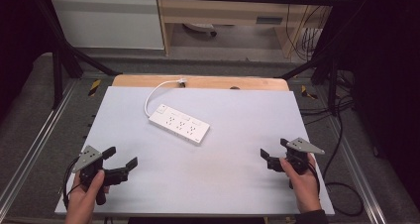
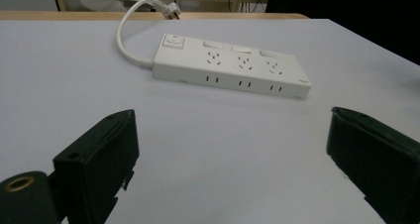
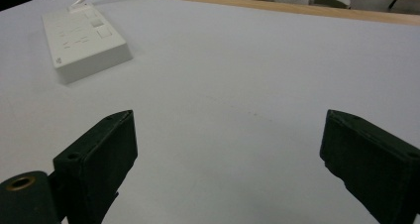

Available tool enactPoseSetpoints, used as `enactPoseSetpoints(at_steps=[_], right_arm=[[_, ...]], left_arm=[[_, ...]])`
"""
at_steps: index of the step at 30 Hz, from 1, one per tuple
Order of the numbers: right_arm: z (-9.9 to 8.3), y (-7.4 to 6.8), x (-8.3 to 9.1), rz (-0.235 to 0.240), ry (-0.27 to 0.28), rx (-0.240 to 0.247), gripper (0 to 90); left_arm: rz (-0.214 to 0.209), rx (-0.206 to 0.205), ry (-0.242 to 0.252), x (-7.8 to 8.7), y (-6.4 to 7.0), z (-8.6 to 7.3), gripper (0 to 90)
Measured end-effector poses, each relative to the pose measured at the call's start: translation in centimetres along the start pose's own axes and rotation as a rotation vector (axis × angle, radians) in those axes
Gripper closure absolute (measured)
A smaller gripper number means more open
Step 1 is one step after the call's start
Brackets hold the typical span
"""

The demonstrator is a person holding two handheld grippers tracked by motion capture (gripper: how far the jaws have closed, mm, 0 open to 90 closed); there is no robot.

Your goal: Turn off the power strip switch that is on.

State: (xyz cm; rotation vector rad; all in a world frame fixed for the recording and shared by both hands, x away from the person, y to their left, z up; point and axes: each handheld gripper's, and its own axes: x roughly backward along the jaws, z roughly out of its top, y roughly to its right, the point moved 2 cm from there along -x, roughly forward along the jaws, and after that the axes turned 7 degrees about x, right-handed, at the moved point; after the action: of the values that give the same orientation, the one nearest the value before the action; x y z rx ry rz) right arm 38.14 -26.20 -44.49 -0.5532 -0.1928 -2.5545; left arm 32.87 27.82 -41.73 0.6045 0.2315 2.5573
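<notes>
A white power strip (image 1: 179, 123) lies flat on the pale grey table top (image 1: 233, 149), a little left of centre, with its white cable (image 1: 154, 94) curling back to a plug (image 1: 182, 81) at the far edge. It also appears ahead of the jaws in the left gripper view (image 2: 233, 65) and at the upper left in the right gripper view (image 3: 84, 38). My left gripper (image 1: 121, 157) rests near the front left corner, open and empty. My right gripper (image 1: 274, 148) rests near the front right edge, open and empty too.
A wooden board edge (image 1: 198, 82) runs along the table's far side. Metal frame rails (image 1: 29, 149) flank the table, and black cables (image 1: 341, 184) lie on the floor at the right. Furniture and more cables stand beyond the far edge.
</notes>
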Motion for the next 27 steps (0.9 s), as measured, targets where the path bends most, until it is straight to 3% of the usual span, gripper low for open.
enactPoseSetpoints(at_steps=[9,20,27], right_arm=[[-0.18,-0.48,-0.32,0.019,-0.027,0.029,4.6],[-0.28,-0.44,-0.33,0.014,-0.038,0.016,5.0],[-0.01,-0.54,-0.14,0.011,-0.011,0.014,4.2]], left_arm=[[-0.014,0.02,-0.014,-0.39,0.12,-0.15,5.6],[-0.009,0.031,-0.003,-0.3,-0.13,0.01,5.6],[0.011,0.025,-0.017,-0.54,0.15,-0.13,5.0]])
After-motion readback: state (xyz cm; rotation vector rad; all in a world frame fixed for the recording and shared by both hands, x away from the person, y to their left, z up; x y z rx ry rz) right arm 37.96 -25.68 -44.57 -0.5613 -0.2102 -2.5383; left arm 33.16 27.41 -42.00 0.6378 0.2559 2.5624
